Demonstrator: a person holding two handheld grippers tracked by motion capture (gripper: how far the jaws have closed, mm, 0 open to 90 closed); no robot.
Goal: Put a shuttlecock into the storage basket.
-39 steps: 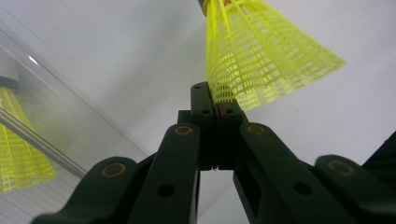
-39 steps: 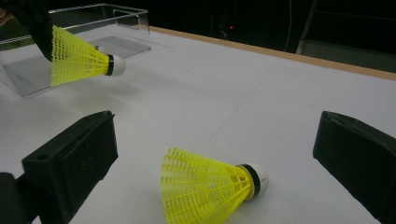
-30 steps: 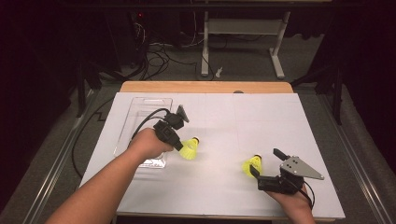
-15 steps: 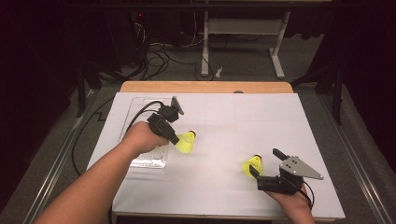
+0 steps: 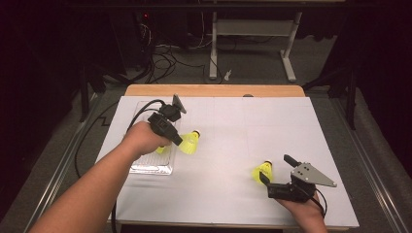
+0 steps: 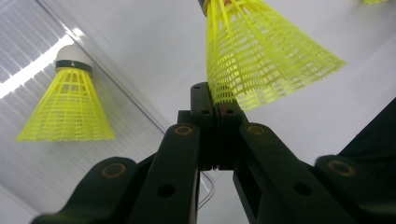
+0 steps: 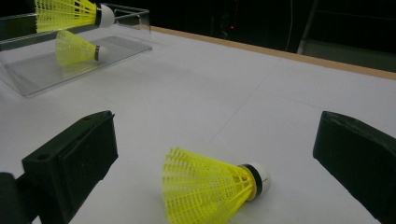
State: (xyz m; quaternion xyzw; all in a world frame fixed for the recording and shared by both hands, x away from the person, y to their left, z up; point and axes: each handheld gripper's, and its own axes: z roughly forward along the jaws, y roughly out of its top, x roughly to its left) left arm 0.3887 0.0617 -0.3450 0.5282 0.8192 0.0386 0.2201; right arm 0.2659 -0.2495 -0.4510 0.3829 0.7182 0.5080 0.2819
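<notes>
- Left gripper (image 5: 180,141): jaws are clamped on the skirt rim of a yellow plastic shuttlecock with a white cork tip (image 5: 190,142), which is held above the white table top (image 5: 233,131) beside the tray's right edge.
- Clear rectangular plastic tray (image 5: 145,167): it is set near the table's left edge; a second yellow plastic shuttlecock (image 6: 70,105) is lying inside.
- Right gripper (image 5: 273,175): jaws are spread wide apart near the table's front right corner.
- Third yellow plastic shuttlecock (image 7: 210,186): it is lying on its side on the table between the right jaws, untouched.
</notes>
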